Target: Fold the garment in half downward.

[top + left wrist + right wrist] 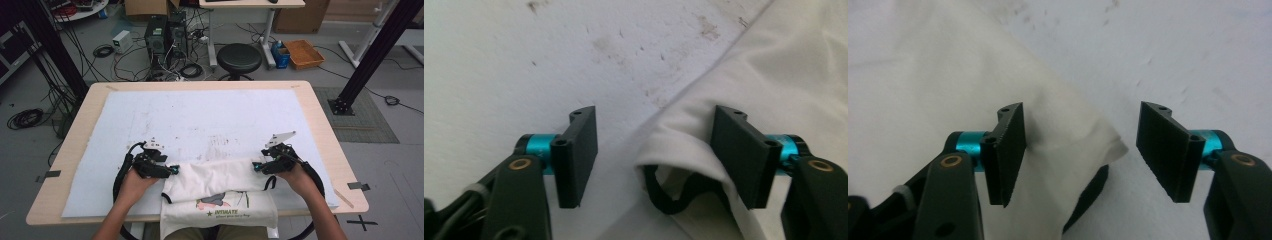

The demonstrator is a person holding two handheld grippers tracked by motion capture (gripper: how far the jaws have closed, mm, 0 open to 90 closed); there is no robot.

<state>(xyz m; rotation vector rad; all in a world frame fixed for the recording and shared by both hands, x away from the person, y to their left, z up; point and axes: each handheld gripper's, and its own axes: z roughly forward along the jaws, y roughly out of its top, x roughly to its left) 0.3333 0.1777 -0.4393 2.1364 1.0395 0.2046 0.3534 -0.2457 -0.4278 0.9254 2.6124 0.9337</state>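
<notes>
A white cloth bag (220,180) with black trim and a printed picture lies folded at the table's near edge, its lower part hanging over the edge. My left gripper (175,169) is at the fold's left corner and my right gripper (256,166) at its right corner. In the left gripper view the jaws stand wide apart: the left gripper (654,155) is open, with the bag's corner (774,75) and a black strap (669,200) lying loose between them. The right gripper (1083,150) is likewise open over the bag's other corner (948,75), with neither pad pressing on the cloth.
A stained white sheet (200,115) covers the wooden table (327,150). Beyond the far edge stand a black stool (240,57), computer towers (165,35), an orange tray (303,53) and cables on the floor. Black frame posts (372,55) rise at both sides.
</notes>
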